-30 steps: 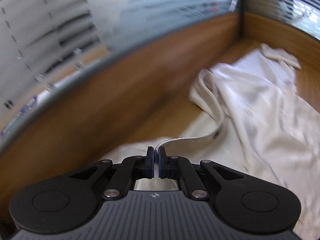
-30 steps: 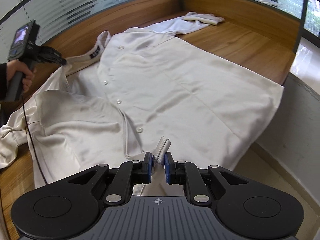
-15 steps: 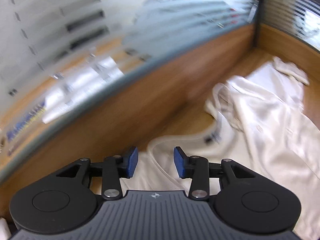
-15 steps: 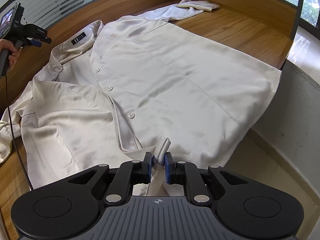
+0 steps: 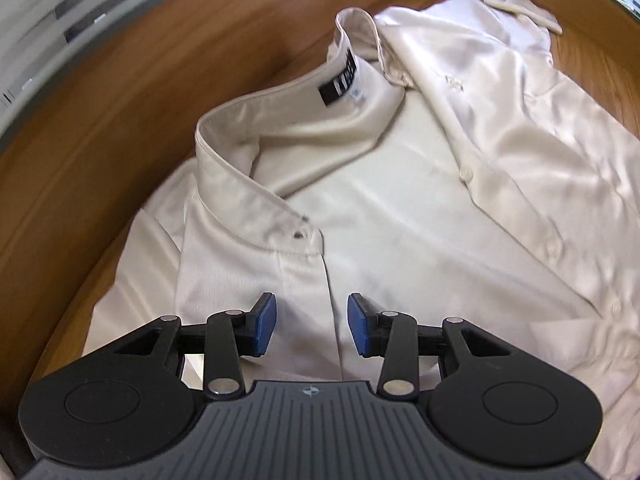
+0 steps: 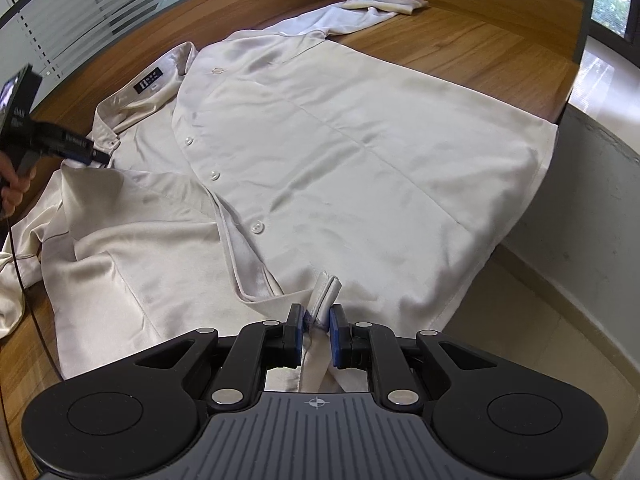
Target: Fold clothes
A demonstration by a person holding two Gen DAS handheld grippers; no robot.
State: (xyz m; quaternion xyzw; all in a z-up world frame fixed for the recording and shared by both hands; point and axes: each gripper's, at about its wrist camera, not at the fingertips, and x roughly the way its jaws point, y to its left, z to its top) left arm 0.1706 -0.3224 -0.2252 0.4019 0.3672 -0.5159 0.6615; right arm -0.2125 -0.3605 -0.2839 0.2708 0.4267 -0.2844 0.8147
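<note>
A cream button-up shirt [image 6: 340, 152] lies front up on the wooden table [image 6: 460, 52], collar [image 5: 248, 184] to the far left and its black neck label [image 5: 340, 80] showing. My right gripper [image 6: 315, 330] is shut on a bunched bit of the shirt's hem at the near edge. My left gripper [image 5: 311, 330] is open and empty, hovering just above the left front panel below the collar; it also shows in the right wrist view [image 6: 86, 152], beside the collar.
A raised wooden ledge [image 5: 120, 92] with frosted glass above borders the table's far side. One sleeve [image 6: 380, 4] stretches to the far corner; the other hangs off the left side [image 6: 12, 280]. The shirt's right side overhangs the table edge above the floor [image 6: 540, 300].
My left gripper let go of the collar, opened, and moved down over the left front panel. The collar now lies flat. My right gripper kept hold of the hem.
</note>
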